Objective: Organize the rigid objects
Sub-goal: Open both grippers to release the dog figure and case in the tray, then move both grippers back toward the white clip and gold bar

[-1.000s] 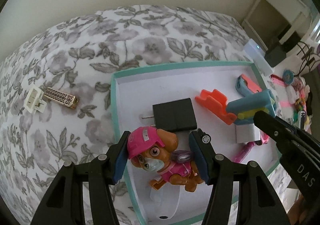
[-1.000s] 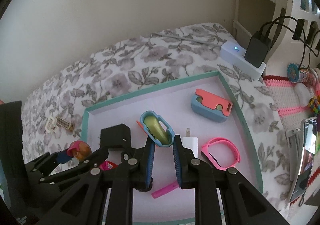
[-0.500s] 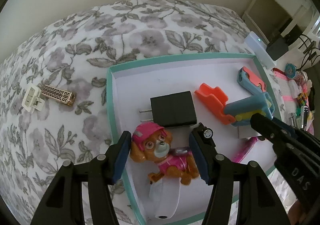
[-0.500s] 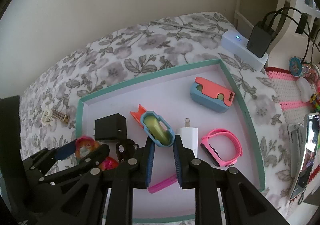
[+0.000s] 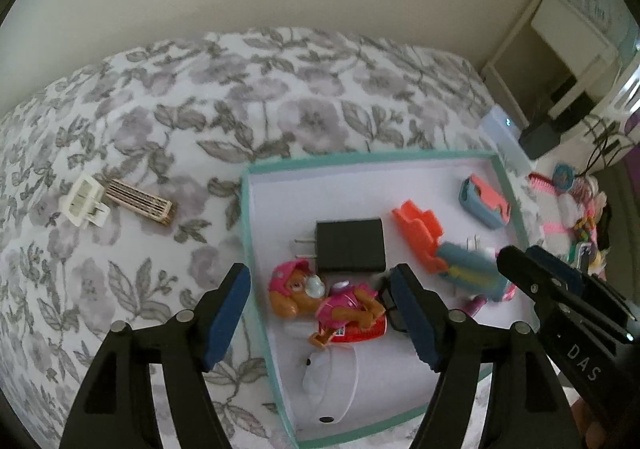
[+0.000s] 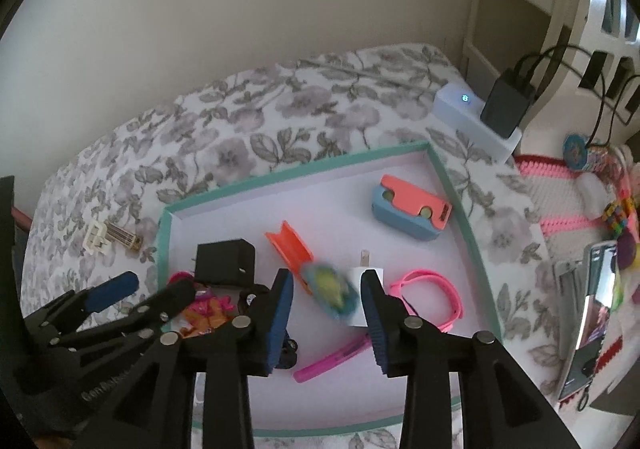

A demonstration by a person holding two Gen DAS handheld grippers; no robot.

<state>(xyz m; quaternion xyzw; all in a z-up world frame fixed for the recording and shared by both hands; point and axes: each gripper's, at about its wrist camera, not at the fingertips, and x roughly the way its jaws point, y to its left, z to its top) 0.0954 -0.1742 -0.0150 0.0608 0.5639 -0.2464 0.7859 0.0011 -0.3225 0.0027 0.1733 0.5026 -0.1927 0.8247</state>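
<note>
A teal-rimmed tray (image 5: 256,249) (image 6: 460,201) lies on the flowered bed. My left gripper (image 5: 320,313) is open above a pink-hatted toy dog (image 5: 320,297) that lies in the tray's near left corner. My right gripper (image 6: 326,313) is open; a blue and yellow-green case (image 6: 332,293) (image 5: 468,269) is blurred between its fingers above the tray floor. In the tray also lie a black charger (image 5: 350,249) (image 6: 226,263), an orange piece (image 6: 290,249), a blue and coral case (image 6: 412,213), a white plug (image 6: 366,273), a pink band (image 6: 432,297) and a pink stick (image 6: 332,361).
A cream and gold clip (image 5: 116,203) (image 6: 110,239) lies on the bedspread left of the tray. A white power block with a black adapter (image 6: 480,117) sits beyond the tray's far right corner. A crochet mat with trinkets (image 6: 576,185) and a phone (image 6: 588,321) lie at the right.
The left gripper let go of the toy dog, which now lies in the tray, and drew back. The right gripper opened and the blue and green case has dropped free, blurred.
</note>
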